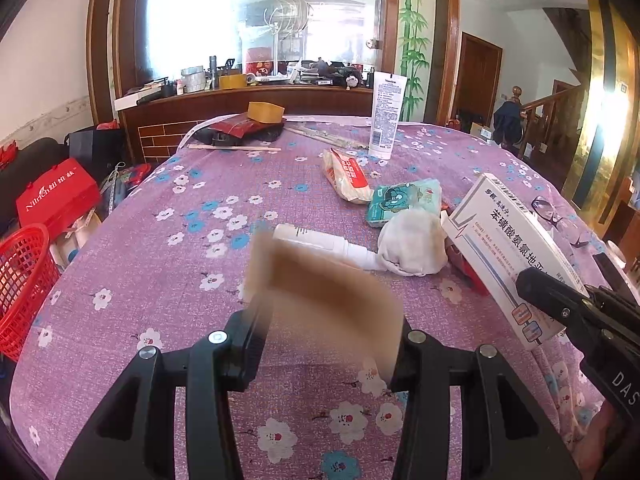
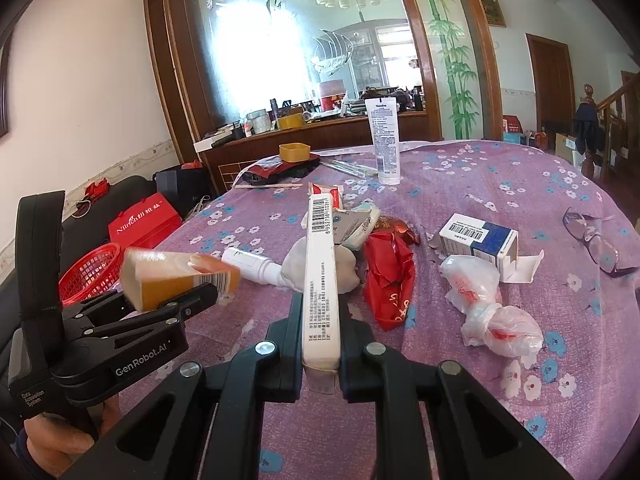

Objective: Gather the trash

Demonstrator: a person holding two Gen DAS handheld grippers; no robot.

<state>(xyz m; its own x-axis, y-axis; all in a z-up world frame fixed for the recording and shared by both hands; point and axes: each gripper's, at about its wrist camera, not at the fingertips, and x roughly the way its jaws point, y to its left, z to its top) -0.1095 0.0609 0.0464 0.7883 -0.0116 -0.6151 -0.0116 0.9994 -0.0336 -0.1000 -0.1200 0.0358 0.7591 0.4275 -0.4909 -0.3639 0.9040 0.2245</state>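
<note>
My left gripper (image 1: pixel 324 340) is shut on an orange carton (image 1: pixel 320 280), blurred here and held above the table; the carton (image 2: pixel 176 276) and the left gripper (image 2: pixel 160 304) also show in the right wrist view. My right gripper (image 2: pixel 320 344) is shut on a long white medicine box (image 2: pixel 320 272), held above the purple flowered tablecloth (image 2: pixel 500 184); the same box (image 1: pixel 516 240) shows in the left wrist view. On the cloth lie a white spray bottle (image 2: pixel 256 266), a crumpled tissue (image 1: pixel 414 244), a red wrapper (image 2: pixel 390 276), a white plastic bag (image 2: pixel 486 300) and a blue-white box (image 2: pixel 478 240).
A red basket (image 1: pixel 22 292) stands off the table's left edge beside a red box (image 1: pixel 56 198). A white lotion tube (image 2: pixel 384 140) stands upright at the far side. Glasses (image 2: pixel 592 240) lie at the right. A snack packet (image 1: pixel 346 176) and a teal packet (image 1: pixel 404 200) lie mid-table.
</note>
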